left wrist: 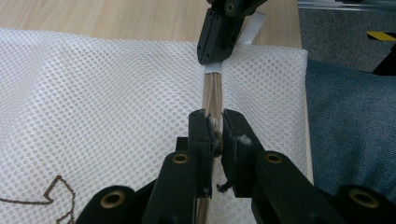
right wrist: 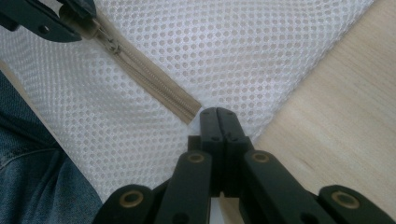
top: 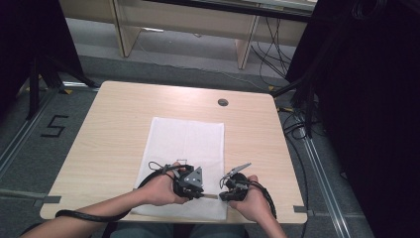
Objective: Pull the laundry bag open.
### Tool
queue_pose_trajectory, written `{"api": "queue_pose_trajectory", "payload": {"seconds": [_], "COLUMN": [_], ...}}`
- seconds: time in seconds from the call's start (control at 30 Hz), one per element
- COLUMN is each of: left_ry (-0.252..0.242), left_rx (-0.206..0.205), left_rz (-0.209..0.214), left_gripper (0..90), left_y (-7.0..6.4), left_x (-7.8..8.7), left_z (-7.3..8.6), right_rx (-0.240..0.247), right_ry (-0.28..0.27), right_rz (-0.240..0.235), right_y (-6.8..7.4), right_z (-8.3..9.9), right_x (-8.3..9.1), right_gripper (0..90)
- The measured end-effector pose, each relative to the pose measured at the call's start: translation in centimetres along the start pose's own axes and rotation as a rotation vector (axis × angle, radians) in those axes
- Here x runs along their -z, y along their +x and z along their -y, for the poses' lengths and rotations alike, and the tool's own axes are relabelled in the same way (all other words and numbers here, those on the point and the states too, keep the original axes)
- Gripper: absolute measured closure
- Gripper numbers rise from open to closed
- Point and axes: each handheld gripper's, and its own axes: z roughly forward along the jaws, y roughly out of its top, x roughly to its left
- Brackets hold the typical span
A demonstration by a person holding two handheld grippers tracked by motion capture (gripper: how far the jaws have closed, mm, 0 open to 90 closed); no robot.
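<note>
Mesh bag (top: 185, 148) flat on the bench (top: 109, 134), zipper (right wrist: 149, 81) along its near edge | left claw (left wrist: 215, 135) clamped on the zipper pull (left wrist: 217, 140) | right claw (right wrist: 218, 122) pinched shut on the zipper's end — both hands close together.

Wood table (top: 114, 124), grey floor (top: 29, 148)

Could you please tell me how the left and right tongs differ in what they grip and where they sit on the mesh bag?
The left tongs pinch the zip's slider, partway along the beige zip; the right tongs clamp the zip's end by the mesh bag's corner. In the high view, the left tongs sit over the bag's near edge, the right tongs nearer its right corner. Both are shut, face each other along the zip, and are held in hands.
</note>
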Motion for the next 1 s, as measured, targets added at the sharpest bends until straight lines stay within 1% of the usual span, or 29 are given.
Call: {"api": "queue_pose_trajectory", "payload": {"seconds": [0.13,0.23,0.3,0.33,0.37,0.4,0.43,0.53,0.8,0.87,1.0], "left_ry": [0.001,0.008,0.002,0.003,-0.001,0.005,0.003,0.001,-0.009,0.001,-0.009], "left_rx": [0.000,-0.007,0.005,-0.001,0.011,0.000,0.015,0.013,0.024,0.023,0.019], "left_rz": [0.000,-0.005,-0.005,-0.004,-0.002,-0.007,-0.005,-0.005,0.000,-0.001,-0.001], "left_gripper": [82.0,82.0,82.0,82.0,82.0,82.0,82.0,82.0,82.0,82.0,82.0], "left_y": [-0.01,-0.07,-0.08,-0.01,-0.04,-0.02,-0.07,-0.05,-0.04,-0.02,0.15], "left_x": [0.00,0.03,0.18,0.27,0.27,0.29,0.29,0.30,0.27,0.27,0.48], "left_z": [-0.01,0.06,0.19,0.23,0.27,0.28,0.31,0.32,0.60,0.60,0.74], "right_rx": [0.000,0.003,0.004,0.004,0.004,0.006,-0.006,0.005,-0.004,-0.003,-0.004], "right_ry": [0.000,0.001,0.001,0.001,0.001,-0.001,0.006,-0.002,0.003,0.004,0.004], "right_rz": [0.000,-0.003,-0.003,-0.003,-0.004,-0.006,-0.009,-0.004,-0.007,-0.007,-0.007], "right_y": [0.00,-0.02,-0.02,-0.02,-0.02,-0.07,0.00,-0.06,-0.06,-0.05,-0.05], "right_z": [0.00,-0.01,-0.02,-0.02,-0.02,-0.03,-0.03,-0.02,-0.03,-0.04,-0.03], "right_x": [0.00,0.01,0.01,0.00,0.01,-0.01,0.04,-0.01,0.02,0.02,0.02], "right_gripper": [90.0,90.0,90.0,90.0,90.0,90.0,90.0,90.0,90.0,90.0,90.0]}}
